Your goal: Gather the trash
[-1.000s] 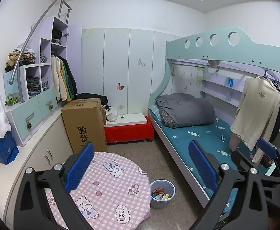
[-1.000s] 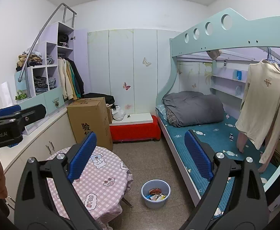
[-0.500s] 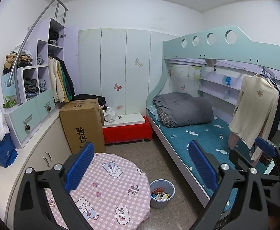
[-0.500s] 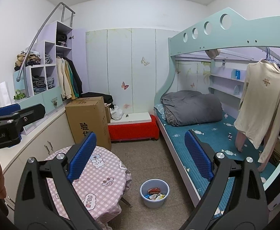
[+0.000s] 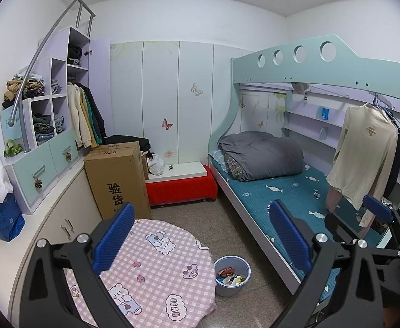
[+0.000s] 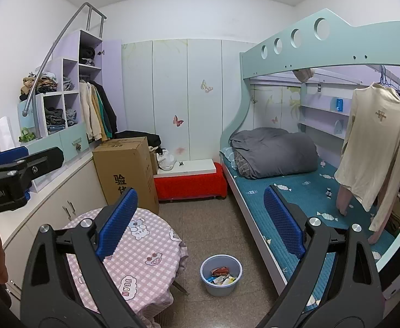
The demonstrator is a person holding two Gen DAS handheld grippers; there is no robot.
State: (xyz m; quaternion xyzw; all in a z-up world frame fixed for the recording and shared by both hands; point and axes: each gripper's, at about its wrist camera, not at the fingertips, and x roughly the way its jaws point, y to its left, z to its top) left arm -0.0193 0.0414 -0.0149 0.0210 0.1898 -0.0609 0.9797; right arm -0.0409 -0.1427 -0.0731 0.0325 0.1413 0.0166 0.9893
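A: Where's the trash?
B: In the grey-blue bin [image 6: 221, 274] on the floor, btwn tabletop [image 6: 134, 251] and bed [image 6: 295, 207], below and ahead of both grippers

A: Jaws?
B: Left gripper [image 5: 200, 236] and right gripper [image 6: 200, 224] spread wide, empty. Right looks nearer the bin, I'd say

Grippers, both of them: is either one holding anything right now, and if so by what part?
Nothing is held. The left gripper and right gripper both stand open and empty, high above the floor; the trash sits in the bin below.
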